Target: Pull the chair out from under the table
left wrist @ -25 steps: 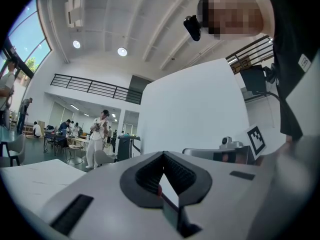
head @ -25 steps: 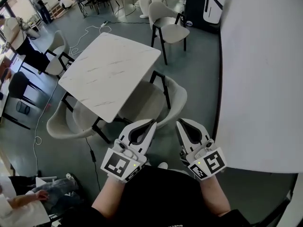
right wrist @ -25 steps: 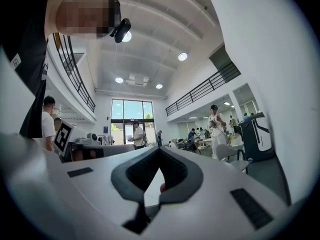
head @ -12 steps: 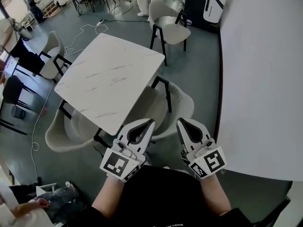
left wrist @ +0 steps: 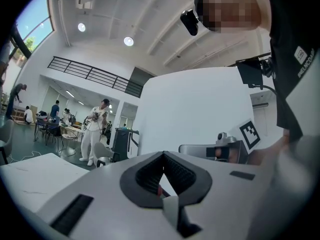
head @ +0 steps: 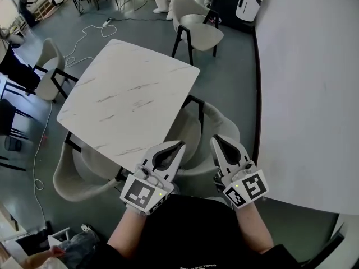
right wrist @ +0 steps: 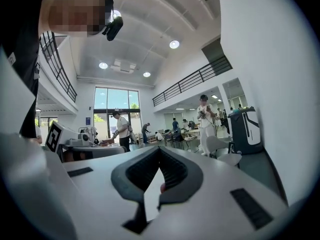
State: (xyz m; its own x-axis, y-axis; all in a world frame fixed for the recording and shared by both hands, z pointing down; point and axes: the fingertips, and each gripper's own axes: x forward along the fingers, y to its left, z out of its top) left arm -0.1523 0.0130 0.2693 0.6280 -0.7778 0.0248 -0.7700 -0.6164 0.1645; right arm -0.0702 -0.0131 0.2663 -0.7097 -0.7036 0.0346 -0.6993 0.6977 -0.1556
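The left gripper (head: 175,148) and the right gripper (head: 220,144) are both closed tight on nothing, side by side just short of the pale beige tub chair with black legs (head: 193,129), which sits tucked under the near edge of the white marble-look square worktop (head: 129,100). With the jaws closed they cannot clamp the backrest, so a pull would probably slip off. A skewed tug could catch the black worktop leg (head: 197,112) or swing the chair into the curved white wall (head: 303,83).
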